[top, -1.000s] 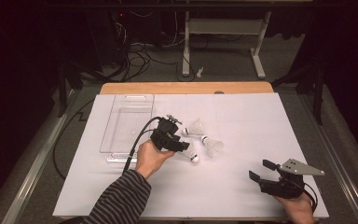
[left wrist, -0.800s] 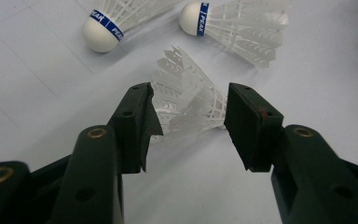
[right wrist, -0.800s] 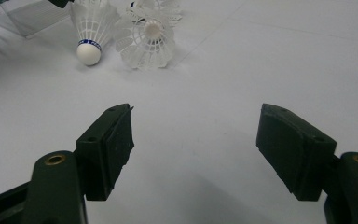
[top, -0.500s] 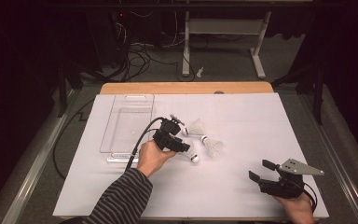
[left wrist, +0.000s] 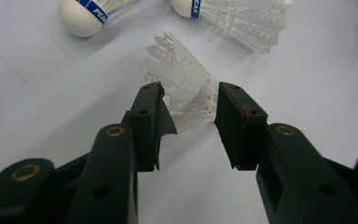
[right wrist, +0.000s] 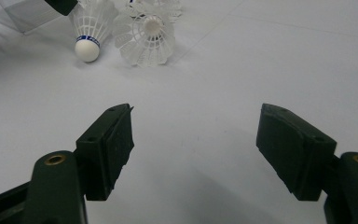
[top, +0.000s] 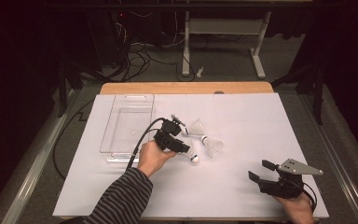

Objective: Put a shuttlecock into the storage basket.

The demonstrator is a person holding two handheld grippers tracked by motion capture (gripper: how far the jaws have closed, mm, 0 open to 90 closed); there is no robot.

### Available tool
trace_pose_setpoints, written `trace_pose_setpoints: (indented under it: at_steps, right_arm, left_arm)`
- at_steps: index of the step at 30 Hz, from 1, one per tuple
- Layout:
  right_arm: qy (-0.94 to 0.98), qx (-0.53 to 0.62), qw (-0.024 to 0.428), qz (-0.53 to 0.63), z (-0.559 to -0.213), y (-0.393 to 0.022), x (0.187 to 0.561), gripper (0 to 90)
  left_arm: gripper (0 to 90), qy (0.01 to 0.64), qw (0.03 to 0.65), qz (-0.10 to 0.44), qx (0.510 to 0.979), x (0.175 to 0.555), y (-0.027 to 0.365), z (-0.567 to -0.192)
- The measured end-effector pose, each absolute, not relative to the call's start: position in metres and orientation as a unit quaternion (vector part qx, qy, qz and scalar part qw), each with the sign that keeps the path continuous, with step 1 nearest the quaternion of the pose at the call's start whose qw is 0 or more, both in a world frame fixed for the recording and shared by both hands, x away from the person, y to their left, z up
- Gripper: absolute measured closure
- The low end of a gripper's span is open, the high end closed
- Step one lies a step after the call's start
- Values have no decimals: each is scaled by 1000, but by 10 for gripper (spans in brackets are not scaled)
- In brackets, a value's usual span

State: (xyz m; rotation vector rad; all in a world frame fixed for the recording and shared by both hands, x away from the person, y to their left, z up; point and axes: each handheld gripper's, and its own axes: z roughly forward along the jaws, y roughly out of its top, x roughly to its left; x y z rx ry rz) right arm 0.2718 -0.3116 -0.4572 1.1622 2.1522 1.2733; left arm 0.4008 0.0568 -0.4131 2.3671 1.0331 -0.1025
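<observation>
White plastic shuttlecock (left wrist: 186, 95) lies on the white sheet (top: 242, 186), skirt between the left gripper (left wrist: 189, 123) jaws. Those jaws have just been closing; they flank the skirt, and whether the pads press it yet is not clear. Two more shuttlecocks (left wrist: 235, 14) lie just beyond, near the clear tray (top: 121, 126). Right gripper (right wrist: 193, 135) sits well apart, jaws wide, nothing between them.
</observation>
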Motion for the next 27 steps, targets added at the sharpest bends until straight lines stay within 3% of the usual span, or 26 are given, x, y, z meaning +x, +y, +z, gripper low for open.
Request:
trace_pose_setpoints:
  at_steps: [8,27]
  right_arm:
    - [766,414,191,452,-457,-312,272,277]
    - [769,414,190,449,-458,-311,272,277]
  left_arm:
    - [660,383,265,-46,884,402,57,-416]
    - [876,362,259,-60,893,398,58,-412]
